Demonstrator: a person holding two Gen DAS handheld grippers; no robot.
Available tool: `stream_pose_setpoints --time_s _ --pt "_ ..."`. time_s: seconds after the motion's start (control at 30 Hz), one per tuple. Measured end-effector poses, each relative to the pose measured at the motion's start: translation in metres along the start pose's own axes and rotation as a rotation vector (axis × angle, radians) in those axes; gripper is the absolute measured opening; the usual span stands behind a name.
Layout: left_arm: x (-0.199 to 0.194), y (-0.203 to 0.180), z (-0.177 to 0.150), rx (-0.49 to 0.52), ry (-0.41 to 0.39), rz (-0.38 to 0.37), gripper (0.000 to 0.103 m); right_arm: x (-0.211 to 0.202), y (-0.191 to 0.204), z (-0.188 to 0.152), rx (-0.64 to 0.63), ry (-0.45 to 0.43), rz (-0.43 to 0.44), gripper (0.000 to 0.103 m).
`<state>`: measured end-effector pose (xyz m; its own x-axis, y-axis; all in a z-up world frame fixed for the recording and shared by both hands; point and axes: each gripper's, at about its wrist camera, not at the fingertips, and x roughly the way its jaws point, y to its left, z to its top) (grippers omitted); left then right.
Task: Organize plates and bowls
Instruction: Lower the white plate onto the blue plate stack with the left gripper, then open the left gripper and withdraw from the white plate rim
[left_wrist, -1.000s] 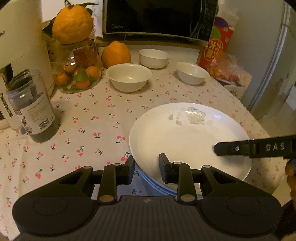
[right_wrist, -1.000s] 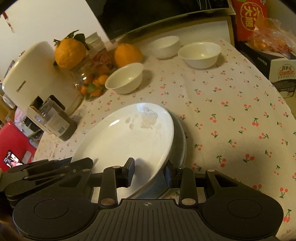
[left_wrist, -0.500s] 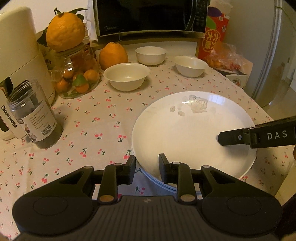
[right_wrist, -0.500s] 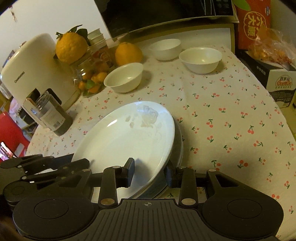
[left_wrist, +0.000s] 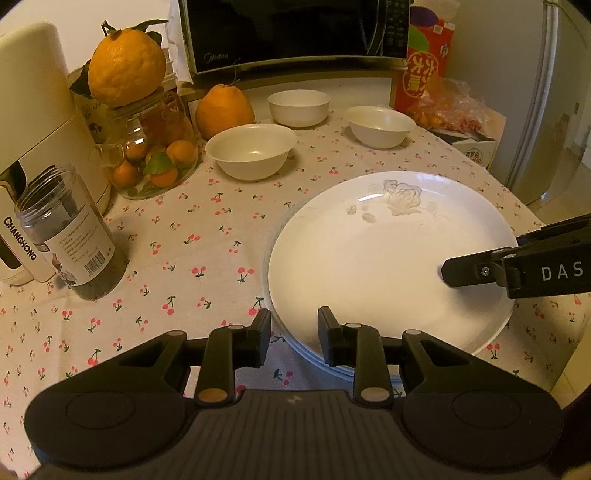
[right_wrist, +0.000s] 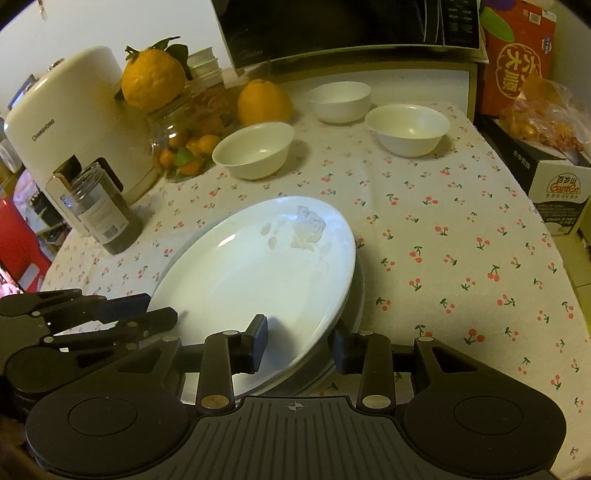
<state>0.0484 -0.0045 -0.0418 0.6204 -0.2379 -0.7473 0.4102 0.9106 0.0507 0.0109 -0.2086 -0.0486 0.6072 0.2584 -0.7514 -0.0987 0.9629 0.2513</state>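
A stack of white plates lies on the cherry-print tablecloth; it also shows in the right wrist view. The top plate has a faint flower relief. My left gripper is open at the stack's near left rim, one finger over the plate edge. My right gripper is open with its fingers on either side of the top plate's near rim; it appears in the left wrist view over the plate's right side. Three white bowls stand apart behind the plates.
A dark jar, a white appliance, a glass jar of small oranges and a large orange line the left and back. A microwave stands behind. Boxes and a snack bag sit at the right.
Both cameras have pulled back and risen a little, so the table looks farther away. The plates and bowls have not moved. Both grippers stay at the plate rim.
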Motion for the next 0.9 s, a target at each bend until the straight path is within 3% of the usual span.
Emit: stream_pose_setpoints --time_s 0.4,0.9 --pt "-0.001 0.001 0.000 0.002 0.003 0.009 0.029 -0.004 0.004 0.002 -0.019 0.036 0.008 0.037" --pt "-0.002 0.001 0.000 0.008 0.006 0.009 0.030 -0.013 -0.013 0.007 0.088 0.084 0.079 0.038"
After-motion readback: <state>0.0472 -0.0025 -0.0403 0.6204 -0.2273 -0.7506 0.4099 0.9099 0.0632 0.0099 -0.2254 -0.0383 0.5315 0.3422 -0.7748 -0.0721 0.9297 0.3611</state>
